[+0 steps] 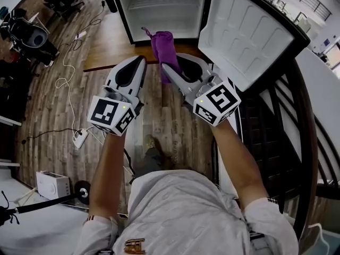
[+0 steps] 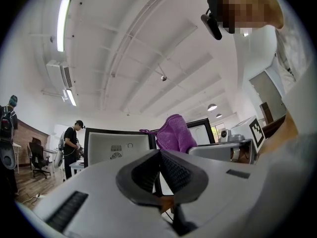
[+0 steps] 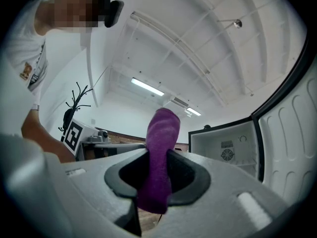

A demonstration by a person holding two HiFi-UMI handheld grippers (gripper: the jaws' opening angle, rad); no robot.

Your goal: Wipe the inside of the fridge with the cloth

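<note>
The small fridge (image 1: 159, 7) stands open ahead of me, its white inside bare, and its door (image 1: 249, 33) is swung out to the right. My right gripper (image 1: 170, 67) is shut on a purple cloth (image 1: 163, 48), which sticks out past the jaws toward the fridge's lower front edge. In the right gripper view the cloth (image 3: 161, 148) stands up between the pinched jaws (image 3: 157, 156), with the fridge (image 3: 225, 150) beyond. My left gripper (image 1: 140, 61) hangs beside it, shut with nothing in it. In the left gripper view its jaws (image 2: 159, 153) touch, and the cloth (image 2: 173, 132) shows behind them.
A wooden step (image 1: 114, 47) runs in front of the fridge. Cables and a power strip (image 1: 81, 137) lie on the floor at left, near a white appliance (image 1: 53, 185). Office chairs (image 1: 32, 33) stand far left. A dark slatted frame (image 1: 276, 121) is close on the right. A person (image 2: 72, 143) stands beyond the fridge.
</note>
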